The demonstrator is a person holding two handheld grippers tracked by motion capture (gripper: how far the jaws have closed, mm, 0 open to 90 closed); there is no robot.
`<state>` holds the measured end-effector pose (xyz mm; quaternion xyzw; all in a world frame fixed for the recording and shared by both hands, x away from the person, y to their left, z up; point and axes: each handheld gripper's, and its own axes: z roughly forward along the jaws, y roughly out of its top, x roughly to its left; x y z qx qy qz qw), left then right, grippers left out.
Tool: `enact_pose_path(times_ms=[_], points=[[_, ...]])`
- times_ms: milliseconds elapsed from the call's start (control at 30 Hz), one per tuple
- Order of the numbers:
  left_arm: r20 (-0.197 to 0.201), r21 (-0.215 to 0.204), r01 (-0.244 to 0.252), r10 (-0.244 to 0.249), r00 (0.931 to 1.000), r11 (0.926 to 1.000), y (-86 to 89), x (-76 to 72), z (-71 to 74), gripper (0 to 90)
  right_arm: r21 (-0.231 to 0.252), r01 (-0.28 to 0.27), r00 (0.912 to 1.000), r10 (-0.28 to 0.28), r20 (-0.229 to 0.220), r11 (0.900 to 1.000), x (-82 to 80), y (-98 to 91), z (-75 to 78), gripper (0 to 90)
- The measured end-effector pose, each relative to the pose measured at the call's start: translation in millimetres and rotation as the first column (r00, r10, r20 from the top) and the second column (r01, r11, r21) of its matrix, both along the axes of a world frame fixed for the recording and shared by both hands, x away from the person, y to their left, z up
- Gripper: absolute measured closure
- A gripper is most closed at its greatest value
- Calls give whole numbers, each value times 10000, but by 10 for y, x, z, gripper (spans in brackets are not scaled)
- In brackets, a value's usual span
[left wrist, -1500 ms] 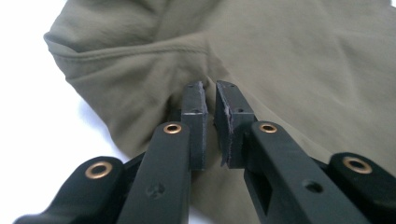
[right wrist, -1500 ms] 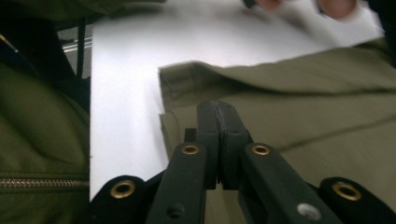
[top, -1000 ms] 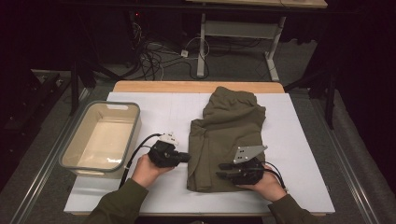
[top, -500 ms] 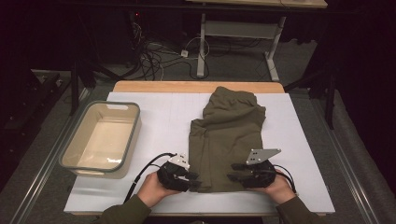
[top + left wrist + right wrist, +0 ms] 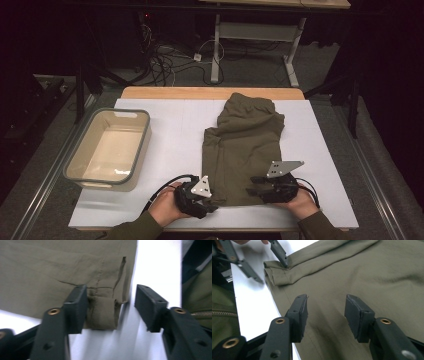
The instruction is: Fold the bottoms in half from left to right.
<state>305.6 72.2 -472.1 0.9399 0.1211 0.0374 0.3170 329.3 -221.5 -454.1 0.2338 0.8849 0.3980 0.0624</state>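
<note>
A: How far along does the folding look?

B: Partly done, I'd judge. The olive trousers lie folded in a long stack on the white table cover, and both grippers sit at the stack's near edge. The left gripper has just been opening its jaws; they stand apart, with the near hem corner between them. One pad sits against the cloth, the other stands clear over bare cover.

A: And the right one?

B: The right gripper has its jaws apart too, having opened a little, and they hover over flat fabric with nothing pinched. Ahead of its fingers lies the same rolled hem corner, with the left gripper's tip on it.

A: So what's left?

B: Probably another fold, lifting the near edge toward the far waistband end, then perhaps putting the bundle in the beige plastic tub. That's a guess.

A: Room to move?

B: Little behind the fingers: the table's near edge is close. Beyond them the trousers run away toward the wooden strip at the far side. To the left of the left fingers, open cover reaches to the tub.
</note>
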Motion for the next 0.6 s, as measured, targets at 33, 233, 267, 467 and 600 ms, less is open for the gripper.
enact_pose_path(times_ms=[33,233,267,467,600], points=[[39,56,-6,6,10000,10000,-2,5,5,481,29,30,10000,-30,-7,10000,-1,-2,2,528],[54,147,-98,97,9999,9998,25,85,25,718,-52,151,9999,-151,27,9999,9,-68,13,475],[-49,113,-135,135,9999,9998,30,101,30,743,-48,143,9999,-142,57,9999,8,-85,14,468],[-503,194,-529,538,9973,9984,116,183,84,823,-4,13,9997,-13,259,10000,-51,-213,72,443],[-538,267,-850,863,9948,9960,204,221,98,824,-279,-262,9993,269,244,9993,-150,-272,59,432]])
